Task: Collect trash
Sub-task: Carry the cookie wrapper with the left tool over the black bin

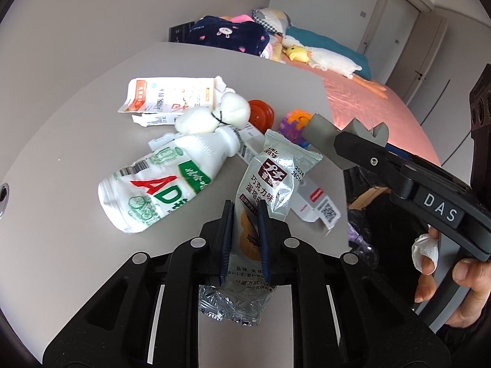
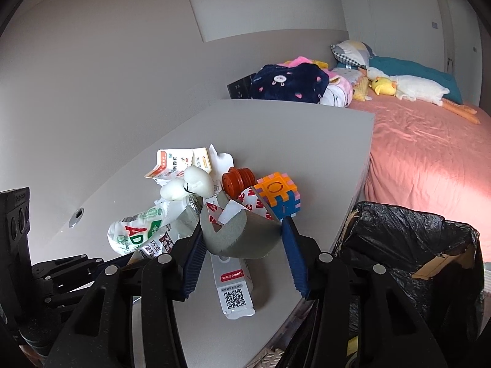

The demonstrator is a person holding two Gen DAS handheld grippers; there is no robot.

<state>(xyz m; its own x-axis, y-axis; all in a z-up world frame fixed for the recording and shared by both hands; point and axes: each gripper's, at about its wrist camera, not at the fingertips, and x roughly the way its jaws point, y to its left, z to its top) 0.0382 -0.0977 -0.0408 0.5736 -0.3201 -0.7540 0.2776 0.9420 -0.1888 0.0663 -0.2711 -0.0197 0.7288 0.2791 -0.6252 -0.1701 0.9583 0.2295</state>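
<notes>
My left gripper (image 1: pixel 244 240) is shut on a silver snack wrapper (image 1: pixel 270 178), lifted a little off the grey table (image 1: pixel 76 122). My right gripper (image 2: pixel 242 245) is shut on a grey foam corner piece (image 2: pixel 242 236) with red-and-white tape; in the left wrist view that foam (image 1: pixel 325 135) shows at the right. On the table lie a crushed white AD bottle (image 1: pixel 153 190), a white flat box with a QR code (image 2: pixel 233 291), a torn orange-white carton (image 1: pixel 165 95) and a white tied bundle (image 1: pixel 211 113). A bin lined with a black bag (image 2: pixel 408 245) stands right of the table.
An orange ridged cap (image 2: pixel 237 181) and a colourful puzzle cube (image 2: pixel 279 196) sit among the trash. A bed with a pink sheet (image 2: pixel 429 153), plush toys and blankets lies beyond. A hand (image 1: pixel 445 279) holds the right gripper's handle.
</notes>
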